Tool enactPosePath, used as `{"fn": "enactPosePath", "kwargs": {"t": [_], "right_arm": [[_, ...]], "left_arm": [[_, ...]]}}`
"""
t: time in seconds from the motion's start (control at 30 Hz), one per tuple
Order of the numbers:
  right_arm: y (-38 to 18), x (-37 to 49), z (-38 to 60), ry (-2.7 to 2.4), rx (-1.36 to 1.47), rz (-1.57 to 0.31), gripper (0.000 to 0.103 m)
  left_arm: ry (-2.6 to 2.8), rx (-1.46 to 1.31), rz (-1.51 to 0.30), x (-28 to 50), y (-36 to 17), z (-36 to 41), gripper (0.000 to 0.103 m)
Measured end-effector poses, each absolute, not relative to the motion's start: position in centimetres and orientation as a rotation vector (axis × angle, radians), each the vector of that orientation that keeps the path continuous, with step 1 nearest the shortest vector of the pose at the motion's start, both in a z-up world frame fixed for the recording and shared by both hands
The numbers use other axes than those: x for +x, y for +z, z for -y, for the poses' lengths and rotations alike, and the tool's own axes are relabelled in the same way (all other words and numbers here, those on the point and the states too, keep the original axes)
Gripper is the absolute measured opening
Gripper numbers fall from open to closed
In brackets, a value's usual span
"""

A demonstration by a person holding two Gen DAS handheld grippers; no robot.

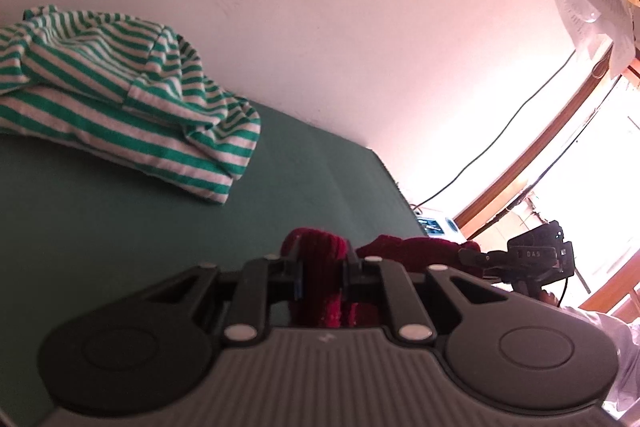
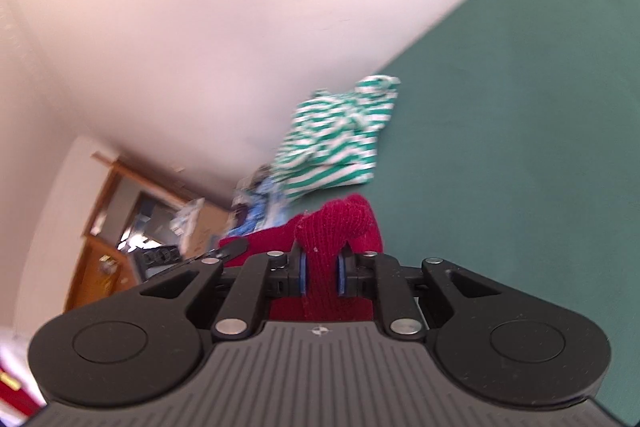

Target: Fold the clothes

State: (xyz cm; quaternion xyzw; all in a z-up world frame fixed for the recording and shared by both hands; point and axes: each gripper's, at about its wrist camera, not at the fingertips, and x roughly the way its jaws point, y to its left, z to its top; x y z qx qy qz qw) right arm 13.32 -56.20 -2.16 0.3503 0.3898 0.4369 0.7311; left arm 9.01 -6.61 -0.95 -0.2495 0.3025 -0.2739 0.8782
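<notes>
The red knitted garment (image 1: 320, 267) is held off the green desk (image 1: 120, 227) by both tools. In the left wrist view, a bunched fold of the red knit stands between the fingers of the left tool (image 1: 320, 267), whose jaws are closed on it; the fabric rises above the fingertips and hangs below them toward the tool body. From there the red cloth stretches to the right, toward the right tool (image 1: 492, 259), seen here from the side near the desk's right edge, with part of a hand (image 1: 548, 297) below it.

In the right wrist view, the right tool (image 2: 320, 275) is likewise clamped on a ridge of the red knitted garment (image 2: 340, 223); the blue pads (image 2: 303, 277) press on the cloth from both sides. The knit runs left from the grip to a dark fingertip of the left tool (image 2: 232, 249), which appears at the left of the frame.

A green-and-white striped garment (image 1: 120, 99) lies in a loose, partly folded heap on the desk, close to its far edge where it meets the pale wall (image 1: 360, 27), and well apart from the red one. The same striped heap (image 2: 340, 139) shows blurred in the right wrist view. A black cable (image 1: 500, 135) hangs down the wall beyond the desk's far right corner, beside a wooden window frame (image 1: 540, 155).
</notes>
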Motion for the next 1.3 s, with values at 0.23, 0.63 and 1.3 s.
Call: {"fn": "enactPosePath", "kwargs": {"t": [0.23, 0.63, 1.3], "right_arm": [[0.6, 8.7, 56.6, 1.093, 0.680, -0.843, 0.016], [0.6, 2.5, 55.1, 1.203, 0.315, -1.030, 0.017], [-1.7, -4.0, 48.7, 1.147, -0.326, -1.000, 0.053]], "left_arm": [[-0.631, -0.458, -0.608, 3.5, 1.6, 6.3, 0.012], [-0.660, -0.271, -0.689, -5.4, 2.0, 9.5, 0.014], [-0.675, 0.129, -0.844, -9.7, -2.9, 15.9, 0.014]]}}
